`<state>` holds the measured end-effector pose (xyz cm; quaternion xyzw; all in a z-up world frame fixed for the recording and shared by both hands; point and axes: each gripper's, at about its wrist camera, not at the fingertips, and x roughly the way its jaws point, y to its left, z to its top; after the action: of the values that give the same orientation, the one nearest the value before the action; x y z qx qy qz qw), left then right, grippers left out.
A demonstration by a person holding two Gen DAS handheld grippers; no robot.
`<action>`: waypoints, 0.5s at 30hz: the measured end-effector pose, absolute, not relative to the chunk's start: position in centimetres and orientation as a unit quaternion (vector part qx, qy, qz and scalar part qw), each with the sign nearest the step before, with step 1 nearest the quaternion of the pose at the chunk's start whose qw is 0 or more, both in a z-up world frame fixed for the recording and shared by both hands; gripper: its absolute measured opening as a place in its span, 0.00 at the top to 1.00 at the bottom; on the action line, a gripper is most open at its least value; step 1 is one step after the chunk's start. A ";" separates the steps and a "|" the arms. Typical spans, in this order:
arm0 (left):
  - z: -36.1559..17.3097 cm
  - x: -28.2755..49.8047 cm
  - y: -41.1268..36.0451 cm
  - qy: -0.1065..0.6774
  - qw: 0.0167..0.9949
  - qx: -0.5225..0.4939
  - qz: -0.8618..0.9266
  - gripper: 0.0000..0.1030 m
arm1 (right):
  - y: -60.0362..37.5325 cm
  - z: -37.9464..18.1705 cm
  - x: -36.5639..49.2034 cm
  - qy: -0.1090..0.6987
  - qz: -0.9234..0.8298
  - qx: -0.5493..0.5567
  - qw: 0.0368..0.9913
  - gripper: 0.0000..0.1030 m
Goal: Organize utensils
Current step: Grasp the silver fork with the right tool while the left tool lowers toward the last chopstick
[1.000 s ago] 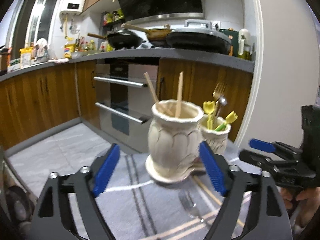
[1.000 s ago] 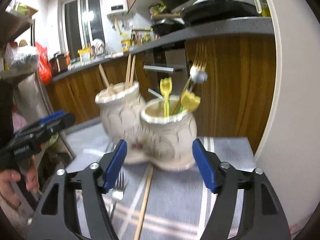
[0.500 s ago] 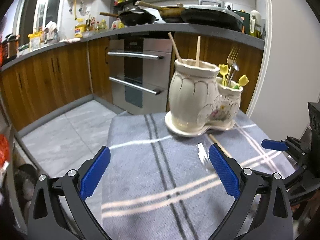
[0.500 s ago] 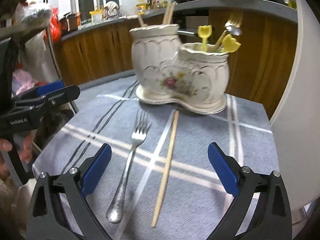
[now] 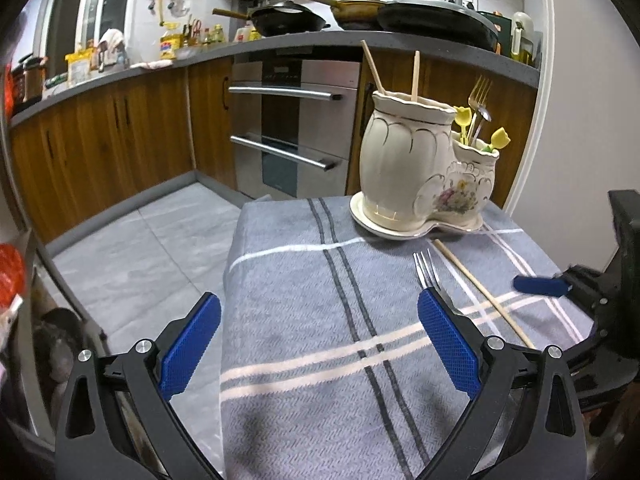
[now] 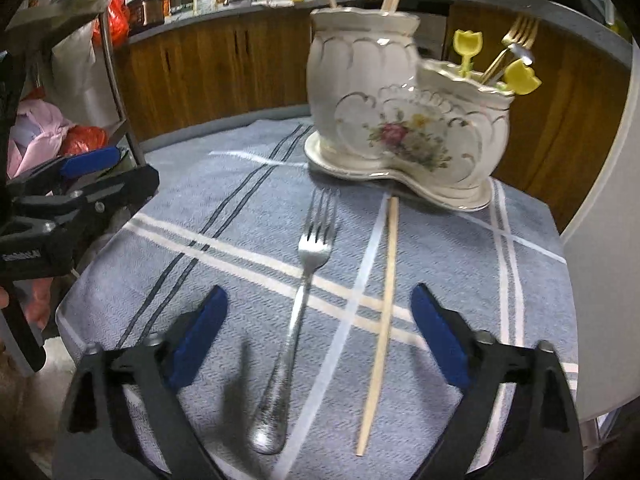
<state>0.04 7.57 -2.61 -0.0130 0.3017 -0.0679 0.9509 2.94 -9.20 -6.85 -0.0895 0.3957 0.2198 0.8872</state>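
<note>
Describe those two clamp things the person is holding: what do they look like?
Each tool is a black plastic frame with triangular cut-outs and silver screws. The left tool and the right tool both carry two flat fingers faced with bright blue textured pads. Small white lettering marks the left tool's side, too blurred to read.

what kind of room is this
A home kitchen, most likely. A built-in oven sits under a grey counter, pans stand on the stove, and wooden cabinets line the wall. A utensil holder stands on a small cloth-covered table.
</note>
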 end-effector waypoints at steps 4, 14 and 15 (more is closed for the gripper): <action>-2.7 0.0 7.7 0.303 0.950 -0.014 -0.070 0.05 | -8.5 -7.5 3.5 0.419 0.216 -0.097 0.877 0.51; -3.1 0.4 8.1 0.313 0.947 -0.020 -0.065 0.05 | -7.6 -7.8 4.7 0.443 0.219 -0.085 0.865 0.84; -3.1 0.3 8.2 0.313 0.947 -0.020 -0.065 0.05 | -7.6 -7.8 4.7 0.442 0.217 -0.082 0.866 0.87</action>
<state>0.35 8.16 -3.07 -0.0200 0.3128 -0.0647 0.9474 4.74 -7.57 -7.82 -0.0819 0.4424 0.2172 0.8663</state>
